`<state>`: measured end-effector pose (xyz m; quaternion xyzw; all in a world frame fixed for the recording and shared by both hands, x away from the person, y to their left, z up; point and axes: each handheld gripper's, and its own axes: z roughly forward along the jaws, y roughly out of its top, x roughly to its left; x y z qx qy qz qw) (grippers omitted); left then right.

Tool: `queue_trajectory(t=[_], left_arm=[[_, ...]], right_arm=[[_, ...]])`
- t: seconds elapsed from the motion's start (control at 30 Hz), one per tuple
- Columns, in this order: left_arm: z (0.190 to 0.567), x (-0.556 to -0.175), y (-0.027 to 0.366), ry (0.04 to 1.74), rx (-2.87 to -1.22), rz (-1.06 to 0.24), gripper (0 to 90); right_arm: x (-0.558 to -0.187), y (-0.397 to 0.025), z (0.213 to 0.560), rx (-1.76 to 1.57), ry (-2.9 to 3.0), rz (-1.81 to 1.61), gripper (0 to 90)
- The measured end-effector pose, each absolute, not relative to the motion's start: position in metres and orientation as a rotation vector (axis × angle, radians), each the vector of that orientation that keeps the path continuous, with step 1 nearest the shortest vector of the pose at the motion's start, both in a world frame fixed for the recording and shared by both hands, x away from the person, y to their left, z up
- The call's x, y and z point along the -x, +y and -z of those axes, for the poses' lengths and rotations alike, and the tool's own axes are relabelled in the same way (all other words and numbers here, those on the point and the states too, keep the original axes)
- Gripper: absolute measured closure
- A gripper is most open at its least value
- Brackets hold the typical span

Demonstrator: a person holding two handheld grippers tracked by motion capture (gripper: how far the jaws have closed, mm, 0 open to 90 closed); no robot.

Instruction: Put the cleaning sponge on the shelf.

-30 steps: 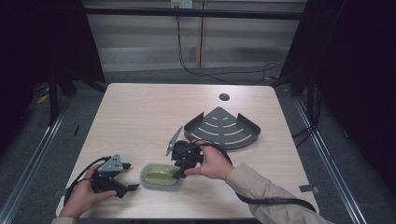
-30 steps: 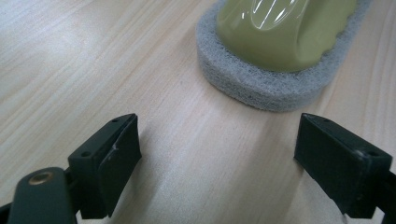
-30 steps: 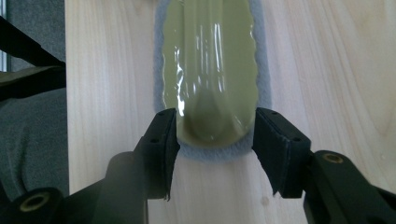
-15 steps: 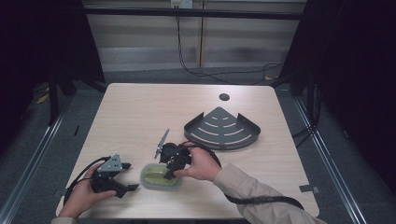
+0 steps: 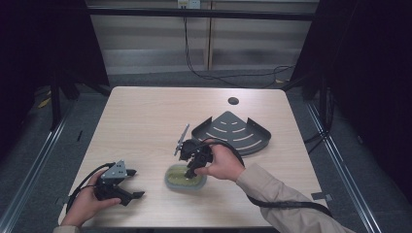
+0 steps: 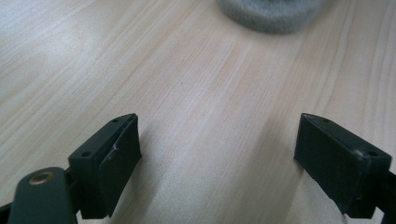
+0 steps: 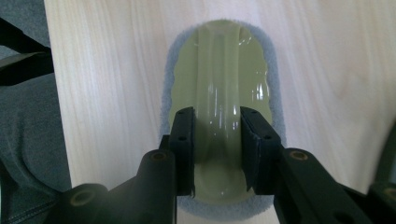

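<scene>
Right tool [image 5: 190, 171] points down over an oval scrubbing pad [image 5: 185, 176] that lies flat near the front middle of the pale wood worktop [image 5: 145, 121]. In the right gripper view this tool [image 7: 216, 140] has its 2 jaws set narrow on either side of the raised ridge of the green glossy handle [image 7: 219, 84] on the pad's top; whether the pads actually press the ridge cannot be told. A fuzzy grey-blue edge [image 7: 166, 116] rings the green part. The person's right hand [image 5: 221, 162] wraps the tool body, with a beige sleeve [image 5: 282, 204] running off toward the lower right.

Left tool [image 5: 131, 194] rests low at the front left of the worktop, held by the left hand [image 5: 85, 206], well apart from the pad. In the left gripper view its 2 jaws stand wide apart with bare wood between them [image 6: 217, 149], and the blurred grey rim of the pad [image 6: 271, 16] sits at the top edge.

Behind the right hand, a dark quarter-round slotted tray [image 5: 233, 132] lies on the worktop, near the pad but not touching it. A round dark hole [image 5: 233, 101] sits farther back in the worktop.
</scene>
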<state>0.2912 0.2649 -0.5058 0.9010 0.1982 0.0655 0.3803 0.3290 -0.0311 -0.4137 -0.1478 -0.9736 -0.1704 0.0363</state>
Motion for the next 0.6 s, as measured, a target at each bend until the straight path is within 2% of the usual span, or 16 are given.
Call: queue_trajectory(t=[0.23,0.6], left_arm=[[0.506,-0.291,0.265,0.506,-2.301,-0.168,14.0],[0.506,-0.291,0.265,0.513,-2.301,-0.167,14.0]], right_arm=[[-0.334,-0.053,0.408,0.518,-2.989,0.535,68.2],[-0.331,-0.071,0.435,0.601,-2.968,0.505,67.2]])
